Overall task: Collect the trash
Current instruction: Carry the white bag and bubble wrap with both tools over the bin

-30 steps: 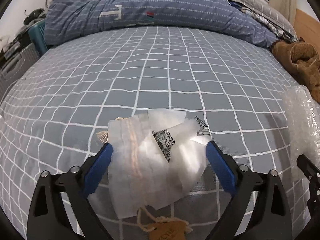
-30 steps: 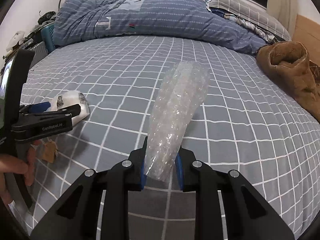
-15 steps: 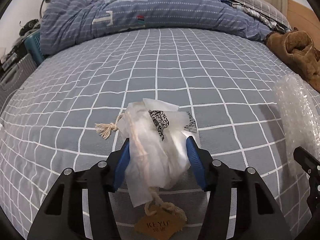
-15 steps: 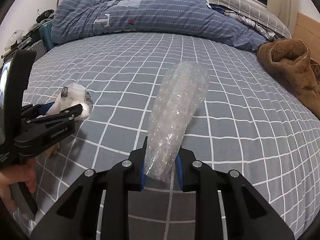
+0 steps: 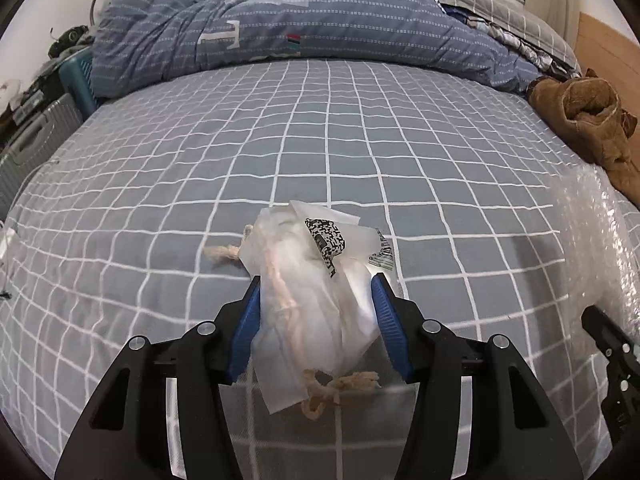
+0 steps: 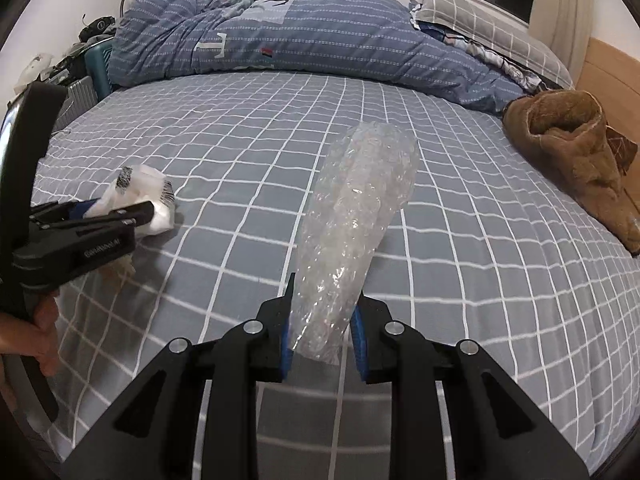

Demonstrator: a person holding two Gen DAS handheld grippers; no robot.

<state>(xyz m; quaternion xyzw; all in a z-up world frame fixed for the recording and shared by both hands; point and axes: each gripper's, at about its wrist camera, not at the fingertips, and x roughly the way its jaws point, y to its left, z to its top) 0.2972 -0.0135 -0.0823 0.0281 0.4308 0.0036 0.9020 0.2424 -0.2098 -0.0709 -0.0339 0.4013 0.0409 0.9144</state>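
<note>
A crumpled white drawstring pouch (image 5: 304,272), with a printed code label and frayed cord ends, hangs pinched between the blue pads of my left gripper (image 5: 316,280), which is shut on it just above the bed. In the right wrist view the same pouch (image 6: 148,188) shows at the left in the left gripper (image 6: 120,212), which a hand holds. My right gripper (image 6: 324,312) is shut on the lower end of a clear bubble wrap roll (image 6: 360,200) that sticks up and forward. The bubble wrap (image 5: 592,240) also fills the right edge of the left wrist view.
The grey bed sheet with a white grid (image 5: 320,140) spreads under both grippers. A rumpled blue duvet (image 5: 320,20) and a checked pillow (image 6: 480,20) lie at the far end. A brown fleecy garment (image 6: 568,152) sits at the right; a grey suitcase (image 5: 36,136) stands beside the bed at the left.
The left jaws closed from wide open onto the pouch, bunching it, and lifted it off the sheet. The right gripper rose slightly with the bubble wrap still in it.
</note>
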